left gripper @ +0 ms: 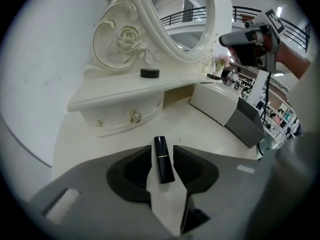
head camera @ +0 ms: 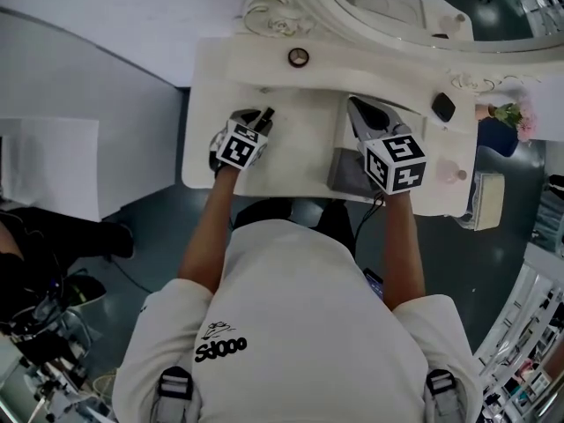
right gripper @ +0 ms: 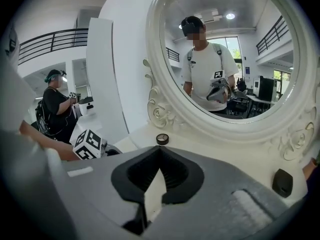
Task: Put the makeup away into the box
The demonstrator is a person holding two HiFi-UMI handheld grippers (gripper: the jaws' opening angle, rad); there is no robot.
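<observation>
A black lipstick (left gripper: 162, 159) with a thin gold band lies on the white dressing table (head camera: 304, 152) in front of the drawer. My left gripper (left gripper: 162, 148) is open around it, one jaw on each side, with slivers of table showing beside the tube. In the head view, the left gripper (head camera: 256, 118) sits at the table's left, the lipstick (head camera: 265, 115) poking out past its tips. The grey box (head camera: 345, 171) stands at the front right, its white lid (left gripper: 215, 101) propped behind it. My right gripper (head camera: 358, 109) hovers over the box, shut and empty (right gripper: 159, 150).
A small round compact (head camera: 298, 57) sits on the raised shelf under the oval mirror (right gripper: 225, 59). A black case (head camera: 443, 107) lies at the far right, with a pink item (head camera: 450, 173) near the right front edge. The drawer (left gripper: 120, 116) has two knobs.
</observation>
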